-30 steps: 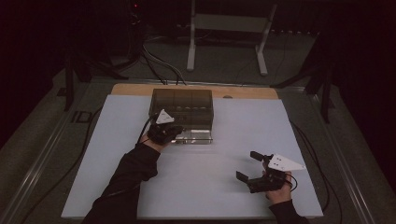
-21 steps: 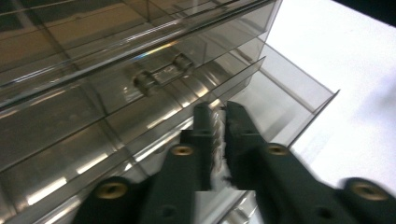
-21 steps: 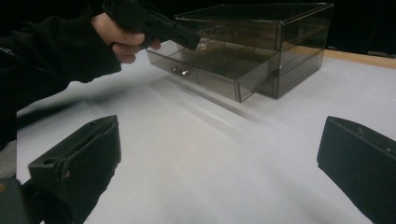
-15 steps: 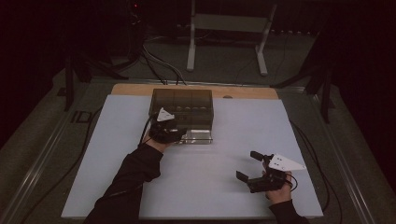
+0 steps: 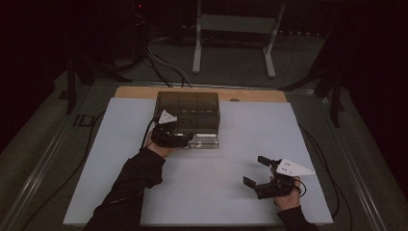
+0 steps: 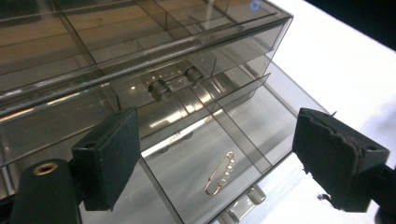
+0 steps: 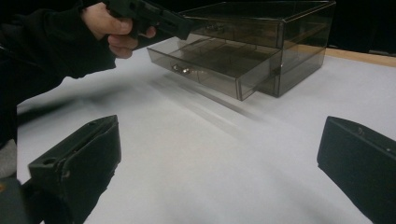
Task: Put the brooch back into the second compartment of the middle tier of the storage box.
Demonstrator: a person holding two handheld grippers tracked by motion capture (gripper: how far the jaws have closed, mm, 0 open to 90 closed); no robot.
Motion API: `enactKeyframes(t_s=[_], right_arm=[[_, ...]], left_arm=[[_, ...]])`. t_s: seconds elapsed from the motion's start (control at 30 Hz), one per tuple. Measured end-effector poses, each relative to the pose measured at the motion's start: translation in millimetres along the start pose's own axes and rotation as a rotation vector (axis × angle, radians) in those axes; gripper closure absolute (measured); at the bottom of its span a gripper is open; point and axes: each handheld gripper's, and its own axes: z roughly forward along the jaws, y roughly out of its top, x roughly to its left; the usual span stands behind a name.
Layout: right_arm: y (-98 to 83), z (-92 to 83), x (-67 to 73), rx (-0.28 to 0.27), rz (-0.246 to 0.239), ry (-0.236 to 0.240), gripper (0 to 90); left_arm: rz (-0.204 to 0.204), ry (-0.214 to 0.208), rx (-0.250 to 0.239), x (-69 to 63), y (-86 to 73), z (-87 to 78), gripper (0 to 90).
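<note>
On the left, the left gripper (image 5: 185,140) hangs over the pulled-out bottom drawer (image 5: 204,140) of a smoky plastic box (image 5: 188,109) that sits at the far middle of the white table (image 5: 120,144). Its jaws are spread wide with nothing between them, and they point down into the drawer's near compartment. A small gold pin (image 6: 219,173) lies flat on the floor of that compartment, between the two jaws as the left gripper view sees it and well below them. That seems to be why the hand is held over the drawer with the jaws wide: it looks poised either to come down on the pin or to have it lying there freely. Which of the two I cannot tell. The drawer juts out toward the person, its little metal knob (image 7: 181,69) facing front, so the compartments are open from above. The drawer above it (image 6: 159,84) is closed, its own knob just past the jaws.

Moving right, the bare table stretches between the hands. Near the front right corner the right gripper (image 5: 257,171) rests low in the hand, jaws released and wide apart, empty, aimed leftward across the table at the box. It is well apart from the drawer, I'd judge simply parked out of the way while the other hand works
</note>
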Motion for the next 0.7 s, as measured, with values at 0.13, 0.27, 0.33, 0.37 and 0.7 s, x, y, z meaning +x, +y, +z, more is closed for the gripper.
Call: enactKeyframes(t_s=[0.13, 0.27, 0.33, 0.37, 0.7], right_arm=[[-0.5, 0.5, -0.5, 0.003, 0.000, 0.002, 0.0], [0.1, 0.0, -0.5, -0.003, 0.002, 0.000, 0.0], [-0.3, 0.5, -0.9, 0.002, 0.003, 0.002, 0.0], [-0.3, 0.5, -0.9, 0.002, 0.003, 0.002, 0.0], [-0.9, 1.0, -0.6, 0.005, 0.006, 0.008, 0.0]], left_arm=[[0.028, -0.037, -0.001, -2.1, 1.5, -6.7, 12.0], [0.045, -0.067, -0.008, -5.0, 1.0, -10.1, 4.7], [0.049, -0.092, -0.010, -5.9, 1.3, -12.0, 1.9], [0.054, -0.098, -0.016, -6.1, 1.2, -13.0, 1.9], [0.113, -0.151, -0.007, -5.4, -3.9, -12.1, 0.3]])
